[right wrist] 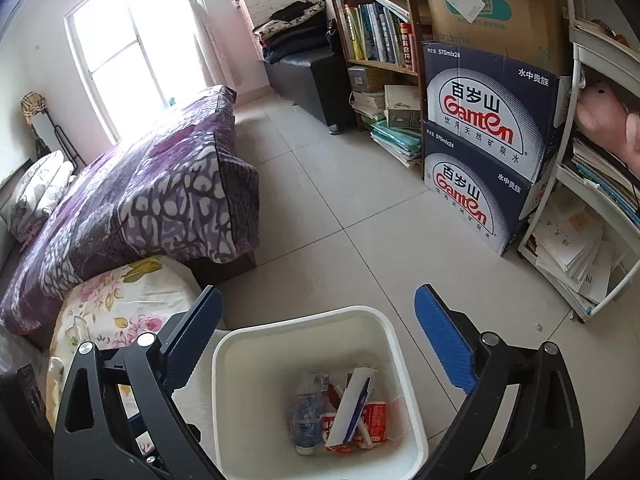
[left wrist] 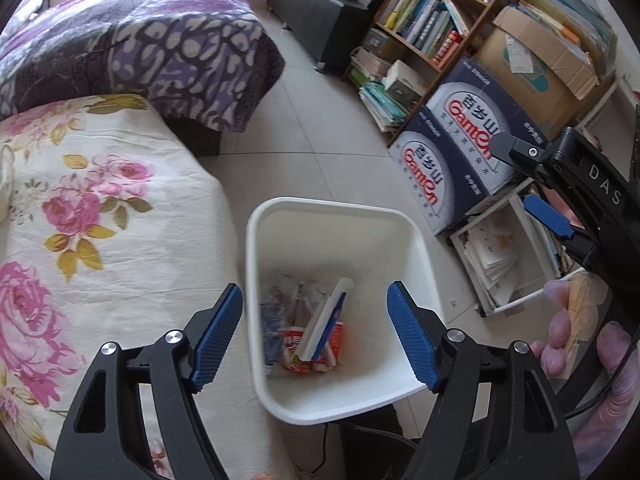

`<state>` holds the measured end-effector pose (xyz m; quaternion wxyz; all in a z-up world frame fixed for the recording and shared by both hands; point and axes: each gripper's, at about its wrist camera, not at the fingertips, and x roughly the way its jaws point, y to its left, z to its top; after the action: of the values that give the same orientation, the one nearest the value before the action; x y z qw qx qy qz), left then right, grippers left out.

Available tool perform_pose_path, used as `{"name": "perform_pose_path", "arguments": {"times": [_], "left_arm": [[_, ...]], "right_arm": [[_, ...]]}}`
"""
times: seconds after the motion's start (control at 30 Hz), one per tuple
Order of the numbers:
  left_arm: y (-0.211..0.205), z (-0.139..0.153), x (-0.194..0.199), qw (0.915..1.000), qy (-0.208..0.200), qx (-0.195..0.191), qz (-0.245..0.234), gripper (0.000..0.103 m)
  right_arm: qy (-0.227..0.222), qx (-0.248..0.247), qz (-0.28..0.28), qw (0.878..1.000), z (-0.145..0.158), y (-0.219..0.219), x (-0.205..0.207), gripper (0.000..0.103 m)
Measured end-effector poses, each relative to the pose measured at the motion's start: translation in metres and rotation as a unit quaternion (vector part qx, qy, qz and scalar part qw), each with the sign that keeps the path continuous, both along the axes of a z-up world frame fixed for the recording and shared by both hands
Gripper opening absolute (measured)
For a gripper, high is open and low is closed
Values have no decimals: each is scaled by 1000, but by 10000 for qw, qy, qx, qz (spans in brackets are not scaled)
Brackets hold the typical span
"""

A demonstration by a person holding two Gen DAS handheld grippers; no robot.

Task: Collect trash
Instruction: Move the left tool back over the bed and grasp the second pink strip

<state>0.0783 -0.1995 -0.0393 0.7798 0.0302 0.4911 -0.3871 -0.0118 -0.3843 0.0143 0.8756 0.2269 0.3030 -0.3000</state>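
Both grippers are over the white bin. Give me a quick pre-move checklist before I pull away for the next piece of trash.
1. Left gripper empty, jaws apart: ok.
2. Right gripper empty, jaws apart: ok.
3. Trash lies inside the white bin: crushed bottle, red can and white carton at the bottom: ok.
4. Nothing hangs over the bin's rim: ok.
5. Bin stands upright on the tiled floor beside the floral cover: ok.
6. More trash left to collect: cannot tell; none shows on the visible floor.
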Motion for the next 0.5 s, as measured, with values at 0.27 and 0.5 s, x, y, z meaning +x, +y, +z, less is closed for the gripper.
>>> {"name": "perform_pose_path", "arguments": {"times": [0.27, 0.5], "left_arm": [[52, -7, 23, 9935, -415, 690, 801, 80], [111, -17, 50, 9742, -652, 1418, 1631, 86]], "right_arm": [[294, -28, 505, 9983, -13, 43, 38, 96], [557, -81, 1006, 9933, -28, 88, 72, 96]]}}
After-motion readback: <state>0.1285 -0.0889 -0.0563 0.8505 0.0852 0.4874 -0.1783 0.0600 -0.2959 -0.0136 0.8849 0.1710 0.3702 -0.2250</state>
